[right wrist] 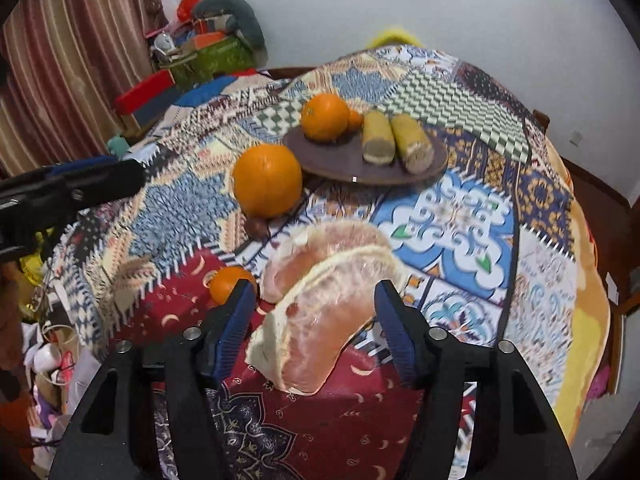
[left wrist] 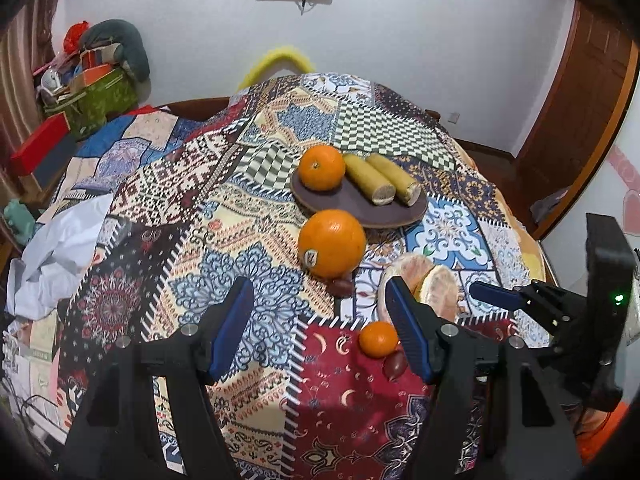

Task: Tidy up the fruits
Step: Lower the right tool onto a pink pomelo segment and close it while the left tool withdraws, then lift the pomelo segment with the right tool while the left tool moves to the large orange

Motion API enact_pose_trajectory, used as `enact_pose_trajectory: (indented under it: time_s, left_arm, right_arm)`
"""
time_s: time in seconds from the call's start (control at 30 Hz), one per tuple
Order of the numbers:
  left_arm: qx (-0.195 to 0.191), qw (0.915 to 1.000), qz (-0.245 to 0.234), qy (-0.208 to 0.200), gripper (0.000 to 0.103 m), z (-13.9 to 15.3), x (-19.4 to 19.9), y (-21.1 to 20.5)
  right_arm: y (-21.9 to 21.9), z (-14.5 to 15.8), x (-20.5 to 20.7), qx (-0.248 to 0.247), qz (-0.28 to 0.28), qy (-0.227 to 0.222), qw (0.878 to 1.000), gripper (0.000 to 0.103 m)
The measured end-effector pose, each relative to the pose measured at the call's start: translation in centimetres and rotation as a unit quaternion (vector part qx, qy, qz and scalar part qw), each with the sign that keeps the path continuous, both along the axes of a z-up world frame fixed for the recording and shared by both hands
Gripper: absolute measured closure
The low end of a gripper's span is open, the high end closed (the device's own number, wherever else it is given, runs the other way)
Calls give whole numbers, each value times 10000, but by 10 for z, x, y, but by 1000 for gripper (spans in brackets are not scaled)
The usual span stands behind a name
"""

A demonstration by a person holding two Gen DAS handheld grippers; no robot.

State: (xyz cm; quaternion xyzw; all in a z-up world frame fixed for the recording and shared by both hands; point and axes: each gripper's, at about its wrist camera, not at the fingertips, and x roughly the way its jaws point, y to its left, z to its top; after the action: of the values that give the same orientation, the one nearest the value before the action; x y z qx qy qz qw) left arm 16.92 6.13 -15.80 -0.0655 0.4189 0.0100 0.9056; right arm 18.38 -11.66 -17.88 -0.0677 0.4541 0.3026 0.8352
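Partly done, by my read. Plate (left wrist: 394,216) already carries one orange (left wrist: 322,167) and two rolls (left wrist: 382,179); the right view shows a small orange fruit tucked behind that orange.

Still loose on the patchwork cloth (left wrist: 248,232):
- big orange (left wrist: 332,242), touching the plate's near rim, with a dark date (left wrist: 341,286) at its base
- pomelo wedges (right wrist: 324,292)
- mandarin (left wrist: 378,339) with a second date (left wrist: 394,365) just beside it

Right hand-held gripper (right wrist: 316,328): jaws spread, straddling the near pomelo wedge, not closed on it. Judging by that, pomelo goes next.

Left hand-held gripper (left wrist: 320,332): jaws spread, holding nothing, hovering near the mandarin.

Roughly half the items left to move.
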Motion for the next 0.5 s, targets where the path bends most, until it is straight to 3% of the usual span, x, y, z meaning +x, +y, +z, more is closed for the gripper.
enact_pose_trajectory:
  time_s: [0.17, 0.23, 0.5]
  left_arm:
    - [-48, 9998, 28, 173, 35, -15, -4, 2]
    - [-74, 9997, 27, 249, 35, -22, -5, 2]
    - [-72, 9993, 14, 369, 35, -34, -2, -2]
  right_arm:
    - [5, -15, 5, -69, -115, 209, 9997, 43]
    - [5, -17, 6, -101, -162, 182, 9997, 35]
    - [-19, -20, 8, -77, -147, 275, 9995, 33]
